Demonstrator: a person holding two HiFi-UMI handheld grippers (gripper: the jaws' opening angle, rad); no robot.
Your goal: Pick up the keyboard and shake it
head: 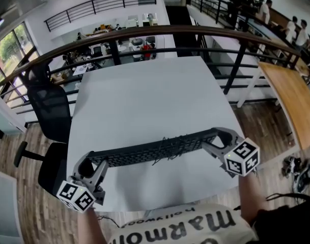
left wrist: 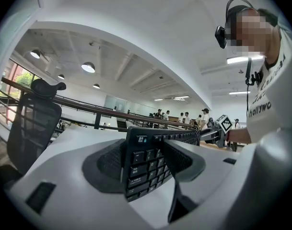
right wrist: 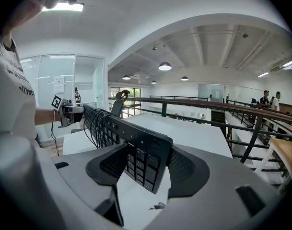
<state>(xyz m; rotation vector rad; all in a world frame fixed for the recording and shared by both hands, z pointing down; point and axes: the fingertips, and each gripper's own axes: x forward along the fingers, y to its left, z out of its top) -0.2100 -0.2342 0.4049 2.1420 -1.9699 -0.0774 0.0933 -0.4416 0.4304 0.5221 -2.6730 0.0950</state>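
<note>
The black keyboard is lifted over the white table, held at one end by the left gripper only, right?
Not quite. The keyboard is lifted over the white table, but the left gripper is not alone: the right gripper clamps the other end, as the right gripper view shows.

head view: above, steeply down on white table (head: 144,100) | left/right gripper views: close, low, facing each other along keyboard (left wrist: 141,162) | shared: keyboard, table

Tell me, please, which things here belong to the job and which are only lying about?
Belong to the job: keyboard, clamped at its ends by left gripper and right gripper.
Only lying about: white table, office chair, wooden table, railing.
</note>
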